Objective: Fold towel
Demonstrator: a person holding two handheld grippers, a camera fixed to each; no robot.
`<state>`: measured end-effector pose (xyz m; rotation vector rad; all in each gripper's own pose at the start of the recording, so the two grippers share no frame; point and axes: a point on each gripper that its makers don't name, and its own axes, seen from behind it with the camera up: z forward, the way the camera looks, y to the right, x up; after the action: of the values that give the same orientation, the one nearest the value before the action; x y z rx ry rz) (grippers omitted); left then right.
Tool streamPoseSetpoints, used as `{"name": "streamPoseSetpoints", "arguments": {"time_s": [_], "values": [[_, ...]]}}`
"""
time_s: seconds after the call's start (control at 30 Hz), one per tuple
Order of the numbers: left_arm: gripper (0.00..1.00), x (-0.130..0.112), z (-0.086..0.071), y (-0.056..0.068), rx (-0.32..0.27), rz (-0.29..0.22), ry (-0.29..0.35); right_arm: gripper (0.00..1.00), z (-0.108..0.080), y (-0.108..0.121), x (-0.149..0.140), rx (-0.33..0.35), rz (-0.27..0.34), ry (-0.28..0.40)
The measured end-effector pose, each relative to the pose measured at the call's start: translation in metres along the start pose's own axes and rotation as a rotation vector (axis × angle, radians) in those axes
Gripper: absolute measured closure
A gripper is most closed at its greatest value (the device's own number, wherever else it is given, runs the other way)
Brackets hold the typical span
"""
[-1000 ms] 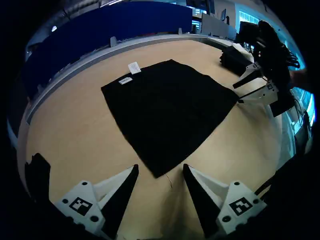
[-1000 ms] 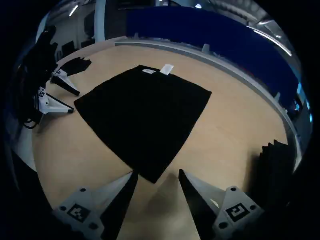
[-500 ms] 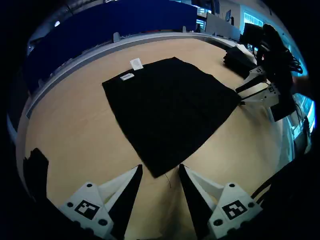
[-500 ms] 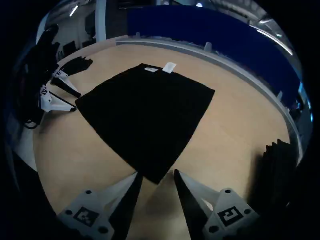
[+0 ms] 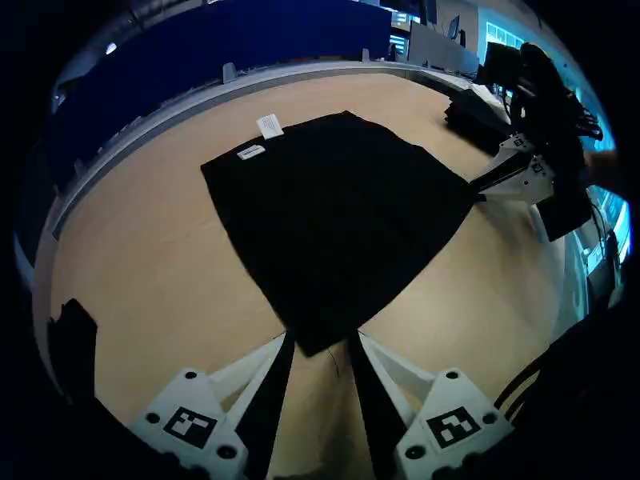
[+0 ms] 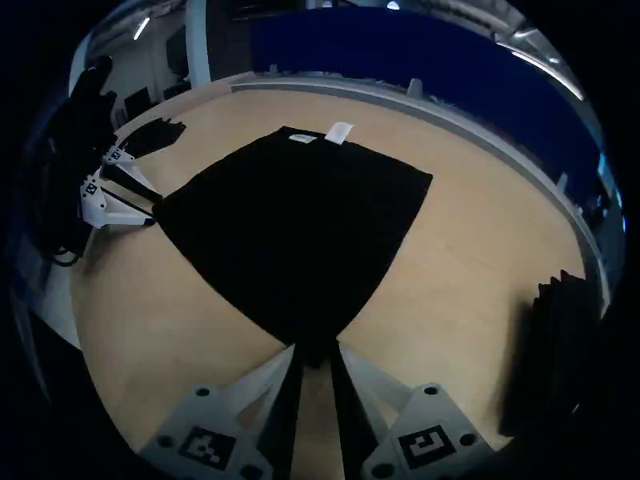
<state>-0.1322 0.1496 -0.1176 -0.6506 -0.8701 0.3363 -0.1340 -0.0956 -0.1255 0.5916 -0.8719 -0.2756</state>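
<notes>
A black towel (image 5: 336, 208) (image 6: 296, 232) lies spread flat on the wooden table (image 5: 160, 256), with two white tags (image 5: 270, 126) at its far corner. My left gripper (image 5: 321, 340) straddles the towel's near corner; its jaws are narrow but still apart, with the cloth tip lying between them. It also appears far left in the right gripper view, as the left gripper (image 6: 152, 208) at that corner. My right gripper (image 6: 314, 352) is nearly closed, pinching the near corner in its view. In the left gripper view the right gripper (image 5: 478, 186) sits at the towel's right corner.
A blue partition (image 5: 240, 40) runs along the table's far edge. Dark folded cloth (image 5: 472, 120) (image 6: 156, 132) lies beyond the right gripper. Another black stack (image 6: 552, 344) (image 5: 72, 352) stands near the table's edge. A person's black sleeve (image 5: 552, 104) holds the right gripper.
Both grippers have moved forward onto their towel corners and narrowed. The right gripper closed on its corner; the left gripper's gap shrank but stays apart. The towel has not shifted.
</notes>
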Motion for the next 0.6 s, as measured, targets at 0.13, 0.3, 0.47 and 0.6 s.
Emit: {"name": "streamPoseSetpoints", "arguments": {"time_s": [0.13, 0.3, 0.47, 0.6], "values": [[0.63, 0.0001, -0.0013, 0.0, -0.002, 0.0, -0.009, 0.8, -0.0001, 0.0027, 0.0007, -0.008, 0.003, -0.002], [0.75, 0.0001, -0.0027, -0.0026, 0.002, -0.009, -0.017, 0.8, -0.0004, 0.0061, 0.0005, -0.017, 0.012, -0.002], [0.79, 0.0002, -0.0031, -0.0001, -0.003, -0.012, -0.02, 0.8, -0.0008, 0.0071, 0.0015, -0.02, 0.024, 0.0], [0.81, 0.0, -0.0037, 0.0038, -0.015, -0.009, -0.021, 0.81, -0.0002, 0.0084, 0.0022, -0.024, 0.033, 0.0]]}}
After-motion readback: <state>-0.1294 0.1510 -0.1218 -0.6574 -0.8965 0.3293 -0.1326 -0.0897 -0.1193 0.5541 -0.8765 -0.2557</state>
